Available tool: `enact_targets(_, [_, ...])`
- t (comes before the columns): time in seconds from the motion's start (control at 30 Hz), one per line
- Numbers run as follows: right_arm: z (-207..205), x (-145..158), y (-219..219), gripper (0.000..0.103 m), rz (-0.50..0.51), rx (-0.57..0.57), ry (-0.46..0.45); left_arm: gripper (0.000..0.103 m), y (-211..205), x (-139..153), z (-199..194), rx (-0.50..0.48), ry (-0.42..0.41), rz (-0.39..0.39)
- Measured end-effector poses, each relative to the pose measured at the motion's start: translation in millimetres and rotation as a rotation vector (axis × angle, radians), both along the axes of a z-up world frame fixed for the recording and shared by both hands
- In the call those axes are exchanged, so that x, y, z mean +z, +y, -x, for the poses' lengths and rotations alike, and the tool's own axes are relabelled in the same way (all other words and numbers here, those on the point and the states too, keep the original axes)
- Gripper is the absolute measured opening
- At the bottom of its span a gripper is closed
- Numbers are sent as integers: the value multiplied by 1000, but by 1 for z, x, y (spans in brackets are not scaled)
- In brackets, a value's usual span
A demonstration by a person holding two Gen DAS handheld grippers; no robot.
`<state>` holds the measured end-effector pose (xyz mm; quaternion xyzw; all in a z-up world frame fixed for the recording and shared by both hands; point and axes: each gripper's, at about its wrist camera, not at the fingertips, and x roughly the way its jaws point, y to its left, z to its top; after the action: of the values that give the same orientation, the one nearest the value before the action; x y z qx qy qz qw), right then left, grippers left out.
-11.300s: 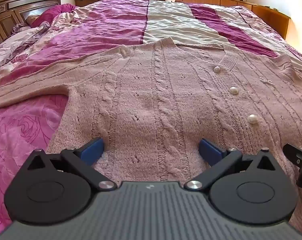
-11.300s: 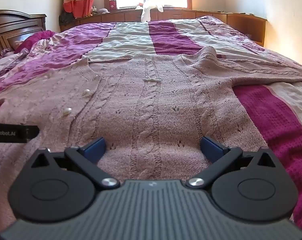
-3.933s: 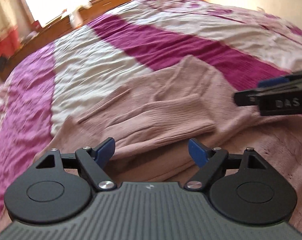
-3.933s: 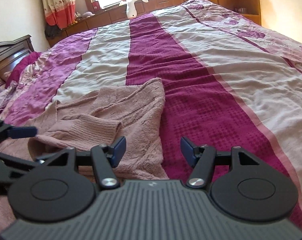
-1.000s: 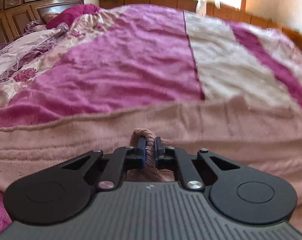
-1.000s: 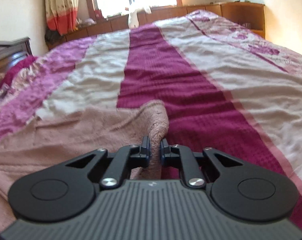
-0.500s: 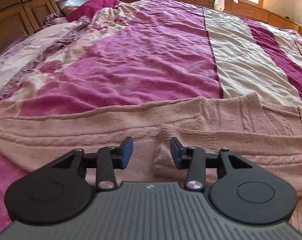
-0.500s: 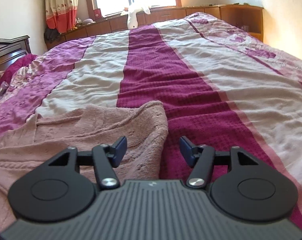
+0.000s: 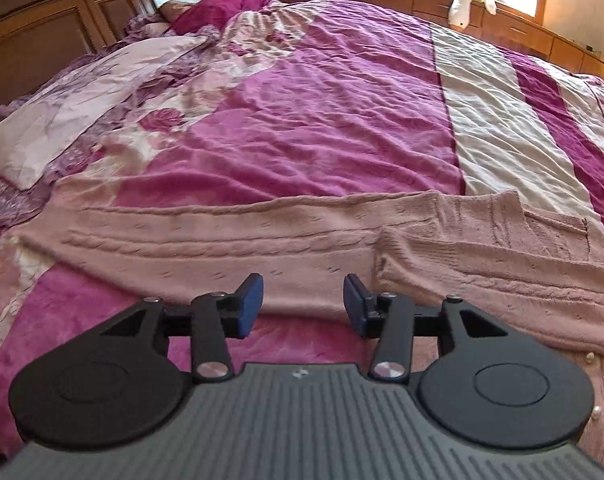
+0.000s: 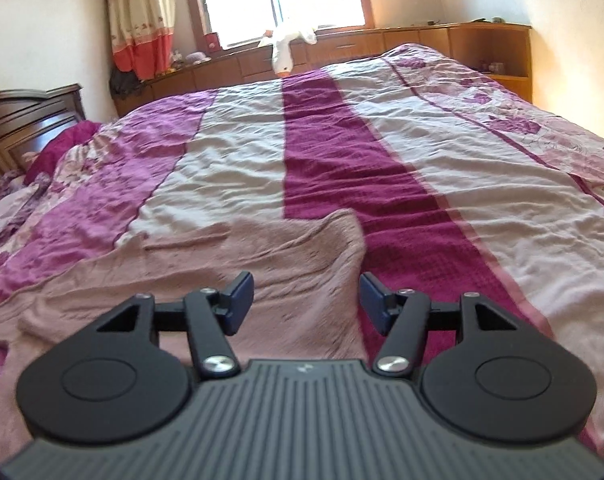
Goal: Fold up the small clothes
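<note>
A dusty-pink cable-knit cardigan (image 9: 230,248) lies on the bed, one sleeve stretched out to the left and the other sleeve (image 9: 502,276) folded across the body at the right. My left gripper (image 9: 302,304) is open and empty, just above the near edge of the stretched sleeve. In the right wrist view the cardigan (image 10: 222,272) shows its folded right edge. My right gripper (image 10: 306,300) is open and empty over that edge, holding nothing.
The bedspread (image 9: 322,120) has magenta, white and maroon stripes. A wooden headboard (image 9: 42,20) and pillows (image 9: 82,92) are at the far left. A wooden ledge (image 10: 382,44) with a white plush toy (image 10: 286,48) runs under the window.
One second ago both grippers were shut on cardigan fabric; they have let go and opened. Both have since pulled back a little, and the left has swung to the left.
</note>
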<state>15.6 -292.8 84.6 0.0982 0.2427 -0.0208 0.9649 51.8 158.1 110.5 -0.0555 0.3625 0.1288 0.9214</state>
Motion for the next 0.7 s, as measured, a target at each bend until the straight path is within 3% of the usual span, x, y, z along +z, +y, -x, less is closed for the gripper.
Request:
enact_targets(0.47, [46,-10,58,61,-20,114,96,58,71,-15,57,162,19,90])
enact_targets(0.57, [54,-10,67,61,-17,132,103,66,95,-25,59,234,0,162])
enact_targets(0.7, [60,-14,79,61,11,150,115,68,126,-40,52,321,-26,278])
